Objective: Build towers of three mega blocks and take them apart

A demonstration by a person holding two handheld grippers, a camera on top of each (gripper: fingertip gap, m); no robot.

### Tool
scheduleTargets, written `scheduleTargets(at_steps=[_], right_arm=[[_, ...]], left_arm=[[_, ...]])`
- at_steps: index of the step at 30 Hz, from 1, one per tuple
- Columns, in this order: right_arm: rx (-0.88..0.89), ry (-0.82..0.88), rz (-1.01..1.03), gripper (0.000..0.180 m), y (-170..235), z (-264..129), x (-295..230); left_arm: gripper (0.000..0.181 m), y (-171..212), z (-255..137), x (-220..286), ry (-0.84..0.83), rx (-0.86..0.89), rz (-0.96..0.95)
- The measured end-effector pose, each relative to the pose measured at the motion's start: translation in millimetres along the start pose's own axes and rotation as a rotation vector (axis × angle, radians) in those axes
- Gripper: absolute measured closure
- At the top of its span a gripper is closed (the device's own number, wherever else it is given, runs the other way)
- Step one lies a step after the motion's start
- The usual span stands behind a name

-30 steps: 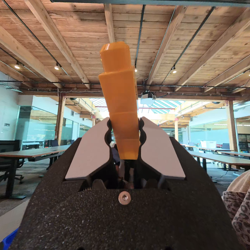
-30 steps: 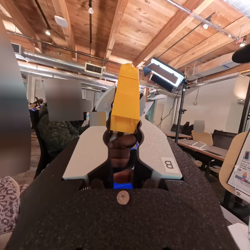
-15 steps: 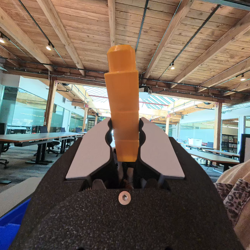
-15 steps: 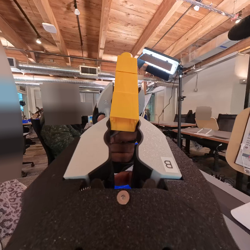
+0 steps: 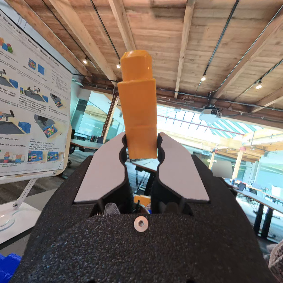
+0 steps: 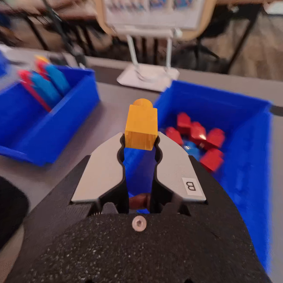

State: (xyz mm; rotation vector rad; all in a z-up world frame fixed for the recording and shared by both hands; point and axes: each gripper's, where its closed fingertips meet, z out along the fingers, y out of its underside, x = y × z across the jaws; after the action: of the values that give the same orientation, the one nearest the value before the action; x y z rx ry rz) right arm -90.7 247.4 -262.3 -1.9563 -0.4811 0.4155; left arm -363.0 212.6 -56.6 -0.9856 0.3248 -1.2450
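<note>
My left gripper [image 5: 141,137] points up toward the ceiling and is shut on the lower end of an orange stack [image 5: 137,104] of two mega blocks, stud end up. My right gripper [image 6: 140,136] points down at the table and is shut on a single orange block [image 6: 141,127], stud pointing away. It holds the block above the near left edge of the right blue bin [image 6: 214,93]. The right wrist view is motion-blurred. Neither gripper shows in the other's view.
The right bin holds loose red blocks [image 6: 197,133] and a blue block [image 6: 189,149]. A left blue bin [image 6: 61,107] holds red and blue towers [image 6: 46,85]. An instruction board on a white stand [image 6: 148,76] is behind; it shows at left [image 5: 30,107]. My hands' fingertips stand some 35 cm from each other.
Both grippers held one orange tower pointing at the ceiling. Now they are apart: the right holds one block and has swung down to the table, the left keeps two blocks.
</note>
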Motion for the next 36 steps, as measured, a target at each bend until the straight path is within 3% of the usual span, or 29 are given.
scheduleTargets(at_steps=[4, 12, 25, 28, 32, 36], right_arm=[[-0.168, 0.171, -0.053, 0.143, 32.5, -6.2, 44.7], [-0.278, 0.324, -0.059, 0.143, 54.2, -6.1, 90.0], [-0.733, 0.392, -0.048, 0.145, 126.1, 8.6, 105.3], [-0.822, 0.377, -0.041, 0.137, 137.9, 7.7, 103.2], [-0.803, 0.385, -0.067, 0.124, 126.0, 0.7, 98.9], [-0.600, 0.295, -0.145, 0.117, 67.3, 0.3, 72.5]], left_arm=[[0.144, 9.9, 5.0, 1.3, -0.026, -0.061, 0.059], [0.144, 30.7, 14.5, 3.2, -0.048, -0.178, 0.152], [0.144, 56.7, 26.2, 13.3, -0.013, -0.296, 0.237], [0.144, 63.7, 29.0, 17.5, -0.006, -0.331, 0.269], [0.143, 74.4, 32.7, 21.1, 0.001, -0.382, 0.321], [0.144, 87.3, 36.1, 16.7, -0.026, -0.445, 0.382]])
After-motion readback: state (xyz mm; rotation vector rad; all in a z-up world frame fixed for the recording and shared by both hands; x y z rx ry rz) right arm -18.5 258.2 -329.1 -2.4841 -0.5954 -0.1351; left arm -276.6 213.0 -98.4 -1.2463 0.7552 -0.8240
